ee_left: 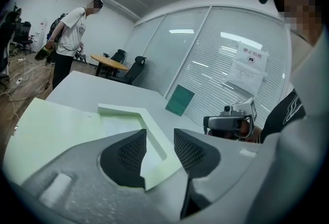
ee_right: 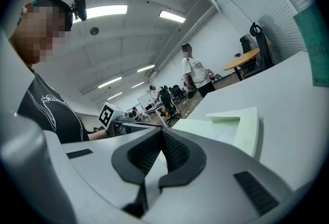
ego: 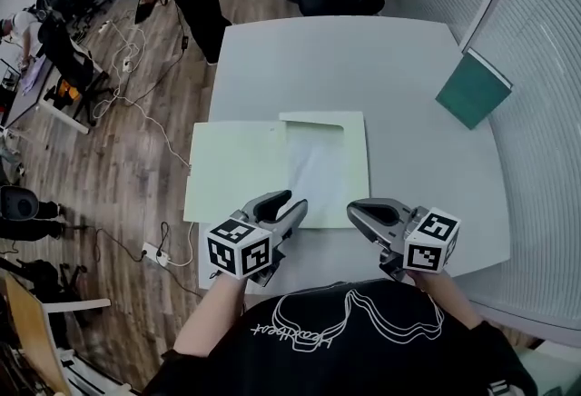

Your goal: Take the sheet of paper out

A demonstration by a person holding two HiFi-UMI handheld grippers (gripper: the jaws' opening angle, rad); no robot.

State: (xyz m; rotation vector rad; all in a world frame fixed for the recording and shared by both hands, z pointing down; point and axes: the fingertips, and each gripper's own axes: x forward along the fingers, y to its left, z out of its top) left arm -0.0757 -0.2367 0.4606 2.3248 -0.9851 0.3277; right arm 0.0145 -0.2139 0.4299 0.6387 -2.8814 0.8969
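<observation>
The left claw [ee_left: 160, 141] is released, its jaws apart, and the near corner of the pale green folder [ego: 236, 172] shows between them without being pinched. The right claw [ee_right: 160, 138] is clenched on nothing, tips together, just off the folder's near right edge. The folder lies spread open on the grey desk [ego: 363, 67], and the sheet of paper [ego: 318, 172] sits in its right half. A dark green book [ego: 472, 90] lies well apart, near the desk's right edge.

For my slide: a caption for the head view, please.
Open green folder holding a white sheet, left gripper and right gripper poised at its near edge.
</observation>
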